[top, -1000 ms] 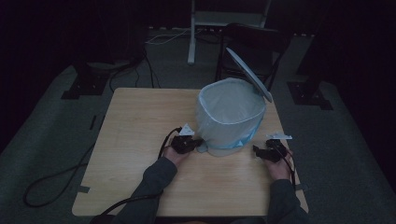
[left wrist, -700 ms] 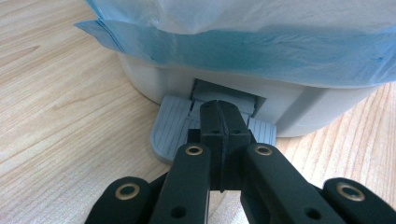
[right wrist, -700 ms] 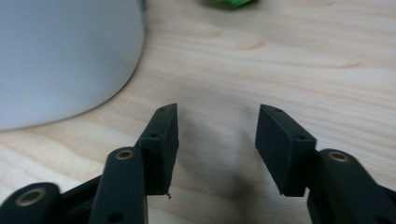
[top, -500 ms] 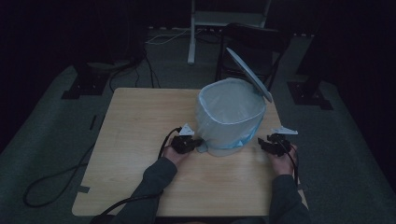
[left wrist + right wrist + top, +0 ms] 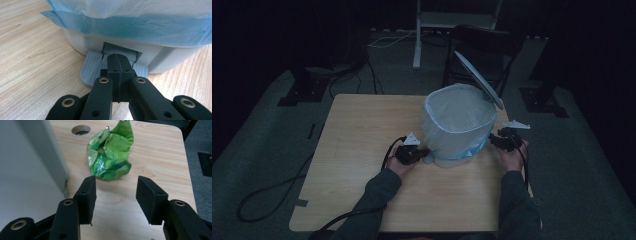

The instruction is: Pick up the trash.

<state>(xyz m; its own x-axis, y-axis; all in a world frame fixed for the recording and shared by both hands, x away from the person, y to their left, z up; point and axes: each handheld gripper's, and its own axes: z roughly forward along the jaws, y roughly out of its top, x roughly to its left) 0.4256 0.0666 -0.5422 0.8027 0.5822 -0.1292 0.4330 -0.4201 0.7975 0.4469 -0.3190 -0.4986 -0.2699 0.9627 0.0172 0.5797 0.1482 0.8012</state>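
- Left gripper (image 5: 117, 65) — fingers shut, empty, pressing pedal (image 5: 92, 68); bin (image 5: 457, 125) lid up.
- Right gripper (image 5: 115, 195) fingers half open, just narrowed, short of green wrapper (image 5: 110, 157) on surface (image 5: 155, 152) beside bin.
- Next — reach, pinch wrapper.

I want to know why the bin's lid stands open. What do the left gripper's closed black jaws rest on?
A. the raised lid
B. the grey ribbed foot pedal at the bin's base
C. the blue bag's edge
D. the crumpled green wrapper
B: in the left gripper view, the shut left gripper presses the grey ribbed foot pedal under the white pedal bin.
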